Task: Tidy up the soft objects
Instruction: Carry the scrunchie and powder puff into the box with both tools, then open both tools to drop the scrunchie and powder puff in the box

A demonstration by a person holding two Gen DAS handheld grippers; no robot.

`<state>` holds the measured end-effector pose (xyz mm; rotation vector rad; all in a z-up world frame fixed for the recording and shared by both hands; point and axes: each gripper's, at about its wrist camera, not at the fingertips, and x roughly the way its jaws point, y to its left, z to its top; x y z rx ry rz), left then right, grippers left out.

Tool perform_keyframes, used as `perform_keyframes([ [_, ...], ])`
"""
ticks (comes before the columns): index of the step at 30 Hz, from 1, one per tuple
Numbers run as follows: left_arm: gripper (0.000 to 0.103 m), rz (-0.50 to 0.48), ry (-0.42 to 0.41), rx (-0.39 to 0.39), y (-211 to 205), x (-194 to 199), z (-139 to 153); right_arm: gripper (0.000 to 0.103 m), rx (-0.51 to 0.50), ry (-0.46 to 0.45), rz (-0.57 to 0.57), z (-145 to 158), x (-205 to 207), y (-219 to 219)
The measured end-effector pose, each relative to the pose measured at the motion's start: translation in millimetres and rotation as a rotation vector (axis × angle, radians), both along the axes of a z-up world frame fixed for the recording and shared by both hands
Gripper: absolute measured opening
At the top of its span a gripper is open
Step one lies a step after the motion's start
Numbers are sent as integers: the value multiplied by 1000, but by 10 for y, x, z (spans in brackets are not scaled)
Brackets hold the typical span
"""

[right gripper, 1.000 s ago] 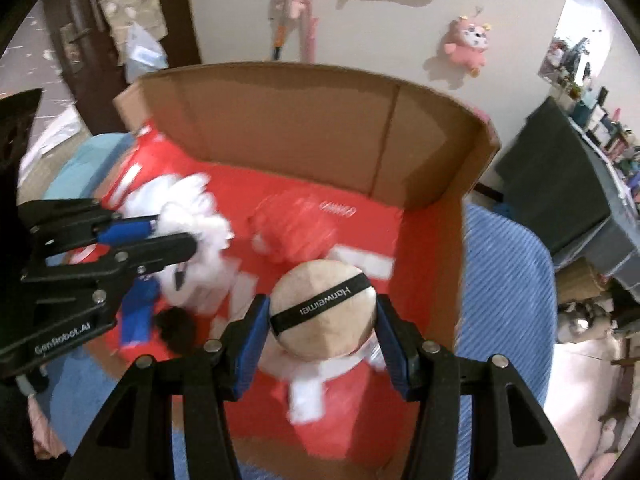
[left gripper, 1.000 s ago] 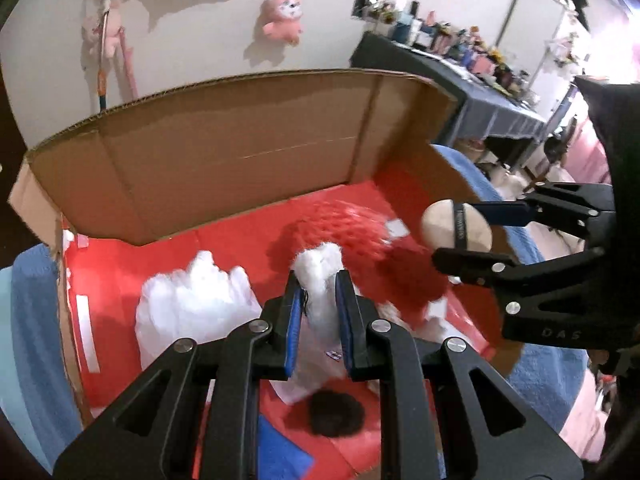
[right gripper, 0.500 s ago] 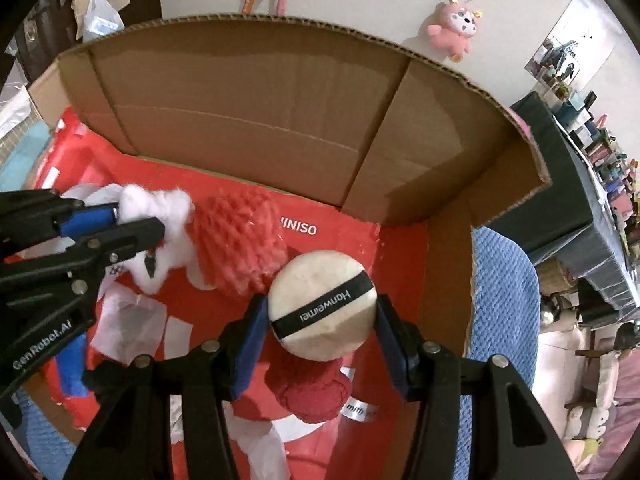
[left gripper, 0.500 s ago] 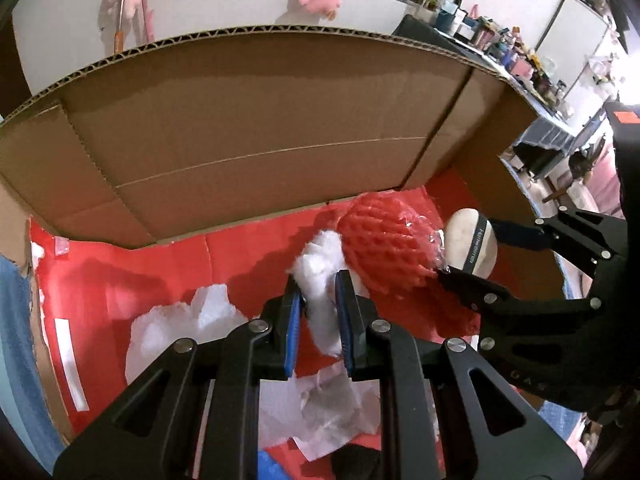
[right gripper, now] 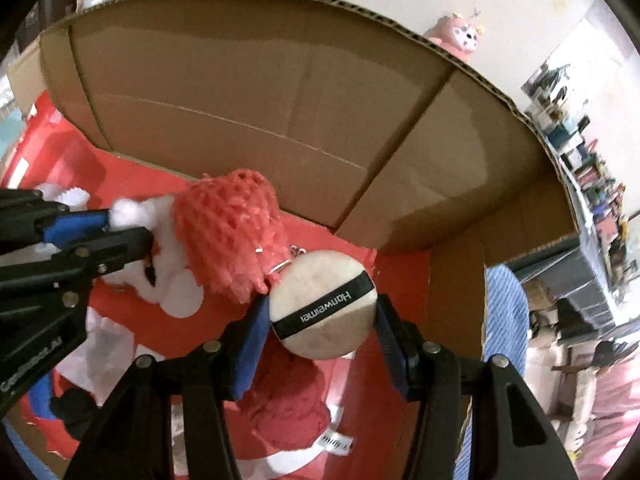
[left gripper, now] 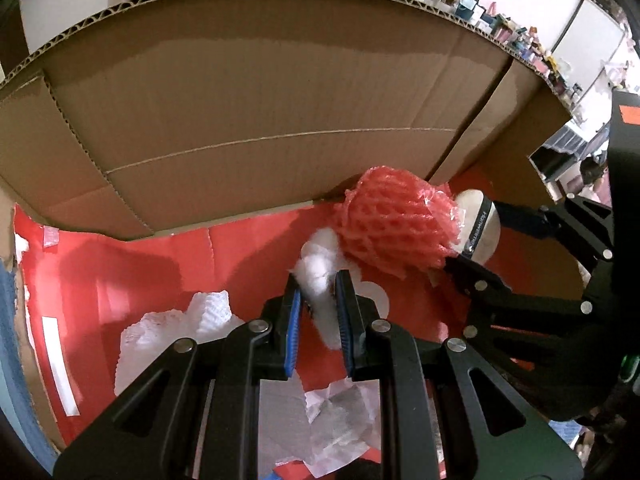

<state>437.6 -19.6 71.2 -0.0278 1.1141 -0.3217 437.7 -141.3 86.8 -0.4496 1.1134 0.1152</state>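
My left gripper (left gripper: 316,296) is shut on a white fluffy tuft (left gripper: 316,264), low inside an open cardboard box (left gripper: 260,100) with a red lining. A red foam net (left gripper: 394,224) sits just beyond the tuft, touching it, near the box's back wall. To the right of the net is a round beige powder puff (left gripper: 478,228) with a black band. In the right wrist view my right gripper (right gripper: 320,304) is shut on that puff (right gripper: 316,280), pads at its two sides. The puff's upper left edge touches the red net (right gripper: 232,232). At far left of that view the left gripper (right gripper: 120,224) holds the tuft (right gripper: 132,210).
On the box floor lie a white foam net (left gripper: 176,328), crumpled white paper (left gripper: 340,432), a dark red soft lump (right gripper: 288,408) and a black pompom (right gripper: 74,404). The brown box wall (right gripper: 240,80) rises close ahead. A blue blanket (right gripper: 504,320) lies right of the box.
Both grippers have sunk deeper into the box and closer to its back wall, each still holding its object. The red net now sits right between the tuft and the puff.
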Motion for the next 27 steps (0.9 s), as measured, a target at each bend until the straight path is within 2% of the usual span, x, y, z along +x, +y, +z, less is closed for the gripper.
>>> perform_keyframes([
  [12, 16, -35, -26, 128, -203, 7, -21, 56, -37, 9, -1, -204, 105, -82],
  [22, 16, -44, -47, 166, -352, -72, 13, 57, -49, 8, 9, -214, 109, -12],
  [25, 16, -44, -52, 175, -350, -102, 24, 60, -56, 4, 9, -256, 64, -13],
  [27, 16, -46, -57, 183, -391, -117, 33, 66, -67, -3, 11, -249, 53, 0],
])
